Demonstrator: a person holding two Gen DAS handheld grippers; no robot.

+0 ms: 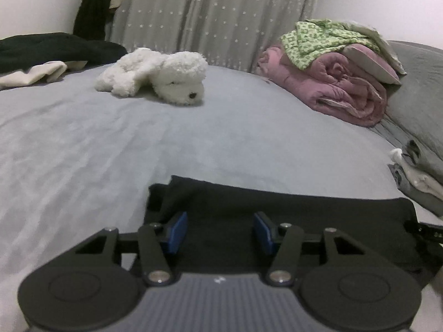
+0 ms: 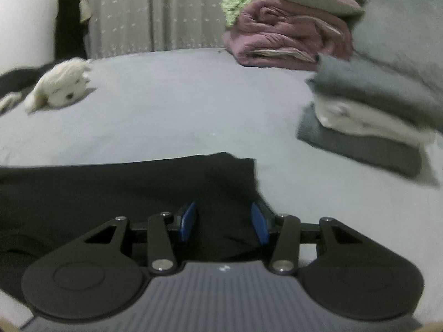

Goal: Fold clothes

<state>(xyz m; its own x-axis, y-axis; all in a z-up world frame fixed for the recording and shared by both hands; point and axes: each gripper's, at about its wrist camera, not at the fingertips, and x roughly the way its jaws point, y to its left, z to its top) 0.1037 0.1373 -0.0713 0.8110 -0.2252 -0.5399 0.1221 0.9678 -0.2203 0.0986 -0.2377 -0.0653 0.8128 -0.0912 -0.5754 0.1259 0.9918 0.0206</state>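
1. My left gripper point(image 1: 220, 231) is spread wide, its blue pads point(image 1: 177, 232) well apart with nothing between them. It hovers low over the near part of a black garment point(image 1: 290, 210).
2. My right gripper point(image 2: 223, 225) is spread wide too, blue pads point(image 2: 188, 225) apart and gripping nothing. It sits over the right end of the same black garment point(image 2: 124, 191); the right pad is close to the cloth's right edge.
3. The black garment lies flat on the grey bedsheet point(image 1: 110, 144), at the near edge of the bed, directly in front of both grippers. Its far edge runs roughly straight across, with a small raised corner at the left end in the left wrist view.
4. A white plush dog point(image 1: 157, 76) lies on its side farther back on the sheet, well apart from the garment. It also shows at the left of the right wrist view point(image 2: 59, 87).
5. A rolled pink quilt point(image 1: 332, 88) sits at the back right of the bed, with a green patterned cloth point(image 1: 313, 41) draped on top.
6. To the right of the garment, a stack of folded clothes point(image 2: 368, 119) rests on the sheet: grey on the bottom, cream in the middle, grey on top. The view there is blurred.
7. At the far left lie a dark heap of cloth point(image 1: 55, 49) and a cream piece point(image 1: 33, 74) just beside it.
8. A grey curtain with small star marks point(image 1: 210, 13) hangs behind the bed.
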